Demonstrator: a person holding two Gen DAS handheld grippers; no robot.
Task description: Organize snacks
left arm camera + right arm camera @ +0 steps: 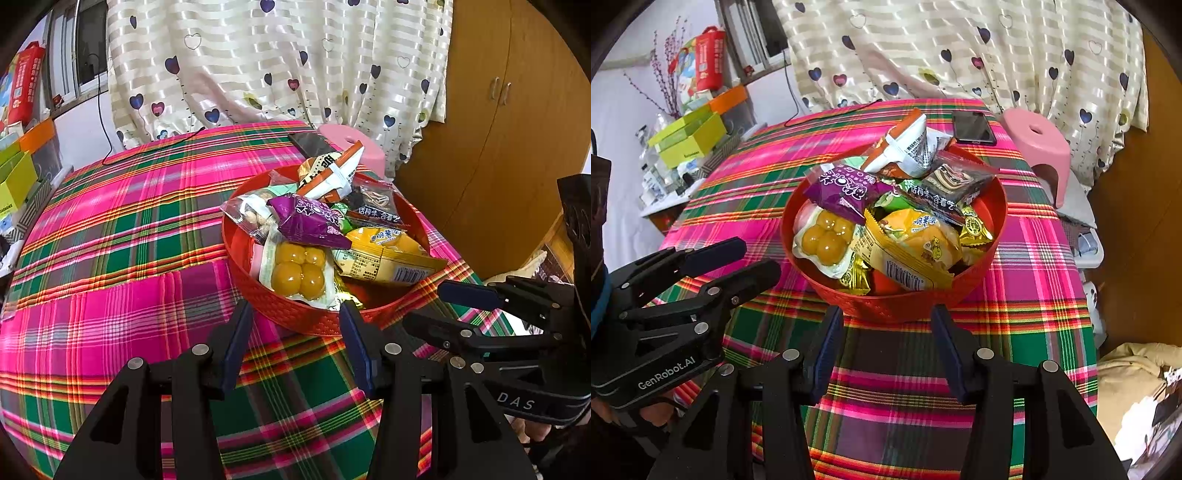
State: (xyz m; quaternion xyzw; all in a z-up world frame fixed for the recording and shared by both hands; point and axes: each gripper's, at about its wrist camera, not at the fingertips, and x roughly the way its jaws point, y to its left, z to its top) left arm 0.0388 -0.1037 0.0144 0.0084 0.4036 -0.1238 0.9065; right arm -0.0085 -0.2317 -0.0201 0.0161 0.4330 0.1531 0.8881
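Round red plastic basket [295,314] heaped with wrapped snacks [314,221], sitting on the plaid-clothed worktop [110,221]. My left gripper [297,332] hovers just short of its near rim, fingers [236,343] spread, empty. Right gripper [886,332] alongside, fingers [947,350] likewise spread, pinching nothing.

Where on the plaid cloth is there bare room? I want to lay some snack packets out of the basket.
Bare plaid tablecloth lies between both grippers and the round red plastic basket, and wider left of the basket toward the black cable. Crowded: the basket itself, heaped with packets, and behind it the black phone at the far edge.
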